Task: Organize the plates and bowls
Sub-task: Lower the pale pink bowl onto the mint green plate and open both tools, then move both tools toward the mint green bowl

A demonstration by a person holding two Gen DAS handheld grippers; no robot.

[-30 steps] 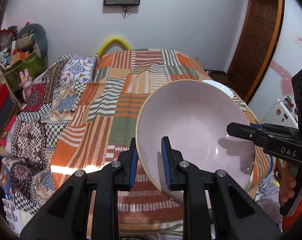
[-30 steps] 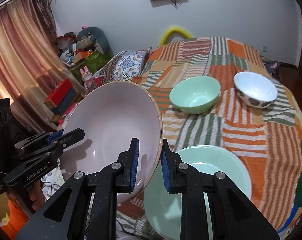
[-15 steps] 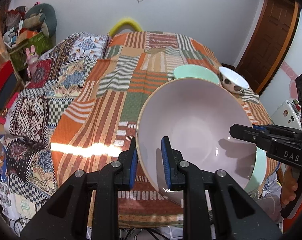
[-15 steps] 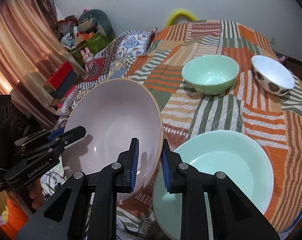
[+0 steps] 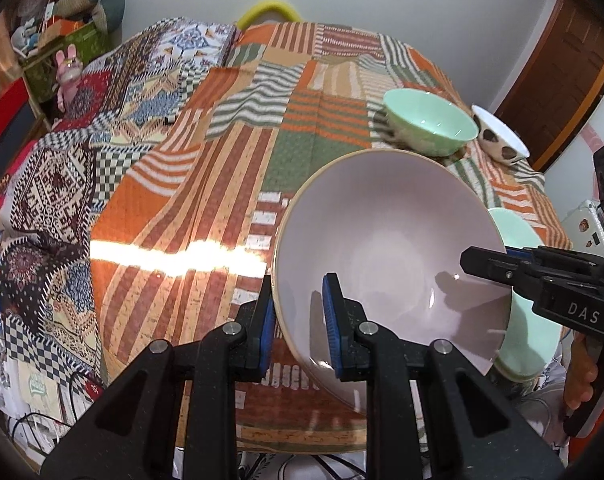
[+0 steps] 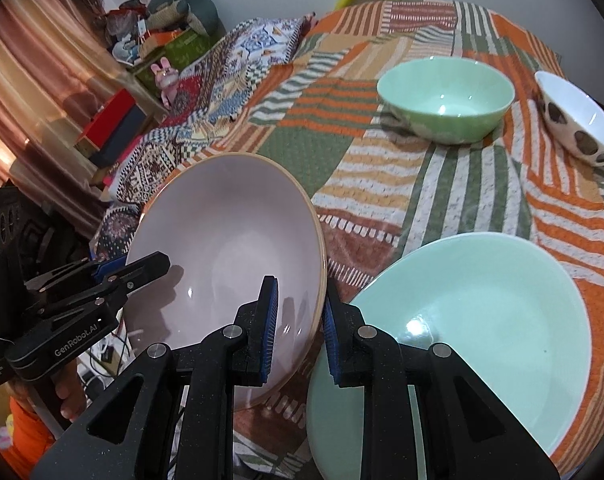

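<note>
A large pale pink plate point(image 5: 386, 248) with a tan rim is held tilted above the table's near edge, and shows too in the right wrist view point(image 6: 229, 248). My left gripper point(image 5: 297, 320) is shut on its left rim. My right gripper point(image 6: 299, 316) is shut on its opposite rim. A large mint green plate point(image 6: 474, 320) lies flat on the table just right of the pink one; its edge point(image 5: 526, 280) shows behind the pink plate in the left wrist view. A green bowl point(image 6: 446, 100) and a white spotted bowl point(image 6: 578, 116) stand upright farther back.
The round table point(image 5: 221, 168) is covered with a striped patchwork cloth. A patterned bedspread point(image 5: 61, 152) lies to its left, with boxes and soft toys point(image 5: 69, 24) beyond. A brown door point(image 5: 562, 80) is at the far right.
Both grippers have lowered and tipped forward with the pink plate still held between them. The green plate and both bowls now show more fully; they have not moved.
</note>
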